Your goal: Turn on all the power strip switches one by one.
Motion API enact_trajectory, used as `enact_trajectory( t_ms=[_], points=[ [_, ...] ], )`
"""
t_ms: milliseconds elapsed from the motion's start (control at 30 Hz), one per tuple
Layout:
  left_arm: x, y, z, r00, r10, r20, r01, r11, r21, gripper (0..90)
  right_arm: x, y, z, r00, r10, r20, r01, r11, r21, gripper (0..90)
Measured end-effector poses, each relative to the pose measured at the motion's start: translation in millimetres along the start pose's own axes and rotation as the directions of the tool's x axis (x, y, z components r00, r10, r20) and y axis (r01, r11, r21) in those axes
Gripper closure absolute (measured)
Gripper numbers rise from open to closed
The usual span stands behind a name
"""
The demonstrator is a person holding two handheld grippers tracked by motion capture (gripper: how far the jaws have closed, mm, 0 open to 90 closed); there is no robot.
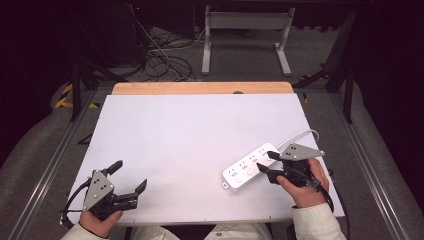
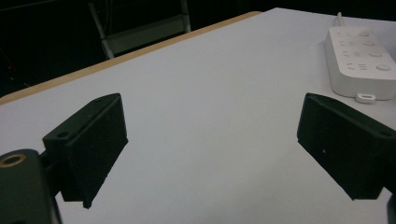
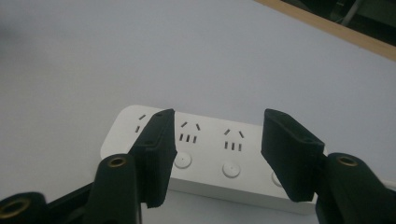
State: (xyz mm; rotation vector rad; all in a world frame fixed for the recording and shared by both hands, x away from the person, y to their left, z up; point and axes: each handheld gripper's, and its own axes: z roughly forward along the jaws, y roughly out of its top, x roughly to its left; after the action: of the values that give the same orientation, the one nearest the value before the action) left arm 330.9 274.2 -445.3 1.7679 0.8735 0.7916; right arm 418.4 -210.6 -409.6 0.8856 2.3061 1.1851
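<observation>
1. White table [image 1: 190, 140], dark room behind; power strip [image 1: 251, 167] lies at lower right of the high view.
2. Right gripper [image 1: 266, 164] jaws spread wide over it, holding nothing.
3. Left gripper [image 1: 131, 179] wide open, empty, lower left.
4. Strip looks rigid, light, smooth plastic; grip across its narrow sides, mid-body.

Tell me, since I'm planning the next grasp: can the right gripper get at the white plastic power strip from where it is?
Probably yes. The right gripper hangs open right over the white plastic power strip, its jaws apart above the sockets, with nothing between them.
</observation>
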Motion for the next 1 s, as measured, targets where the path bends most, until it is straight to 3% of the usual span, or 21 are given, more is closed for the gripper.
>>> enact_trajectory(
  t_ms=[100,167,200,300,333,367,600,800,1000],
  points=[
    [0.4,0.0,0.5,1.0,0.002,0.0,-0.002,1.0,0.001,8.6,-3.5,4.6,2.1,0.9997,-0.013,0.019,0.013,1.0,-0.005,44.7],
    [0.3,-0.1,0.4,1.0,-0.002,-0.001,0.002,1.0,-0.001,8.7,-4.5,5.8,2.6,0.9998,0.009,0.016,-0.009,1.0,0.008,46.5],
    [0.4,-0.1,0.4,1.0,-0.002,-0.001,0.002,1.0,-0.001,8.6,-7.1,8.8,3.9,0.9996,0.015,0.022,-0.017,0.998,0.055,46.7],
    [0.5,-0.1,0.5,1.0,-0.003,-0.001,0.003,1.0,-0.001,8.7,-10.7,10.9,5.5,0.9981,0.025,0.056,-0.03,0.995,0.095,48.7],
    [0.5,-0.1,0.6,1.0,-0.003,0.0,0.003,1.0,-0.001,8.6,-12.7,11.3,6.7,0.998,0.028,0.057,-0.033,0.995,0.093,51.7],
    [0.5,-0.1,0.6,1.0,-0.003,-0.001,0.003,1.0,0.0,8.6,-16.2,12.6,9.2,0.9978,0.043,0.051,-0.047,0.994,0.095,61.2],
    [0.7,-0.2,1.0,1.0,-0.003,-0.003,0.003,1.0,-0.001,8.8,-25.7,14.2,18.9,0.9972,0.045,0.061,-0.052,0.99,0.133,76.7],
    [0.8,-0.3,1.0,1.0,-0.001,-0.002,0.001,1.0,0.0,9.1,-31.7,11.8,26.9,0.9968,0.05,0.063,-0.061,0.98,0.189,90.0],
    [0.7,-0.3,1.1,1.0,0.0,-0.002,0.0,1.0,0.001,9.1,-39.5,7.7,33.6,0.9946,0.067,0.079,-0.082,0.976,0.202,90.0]
  ],
)
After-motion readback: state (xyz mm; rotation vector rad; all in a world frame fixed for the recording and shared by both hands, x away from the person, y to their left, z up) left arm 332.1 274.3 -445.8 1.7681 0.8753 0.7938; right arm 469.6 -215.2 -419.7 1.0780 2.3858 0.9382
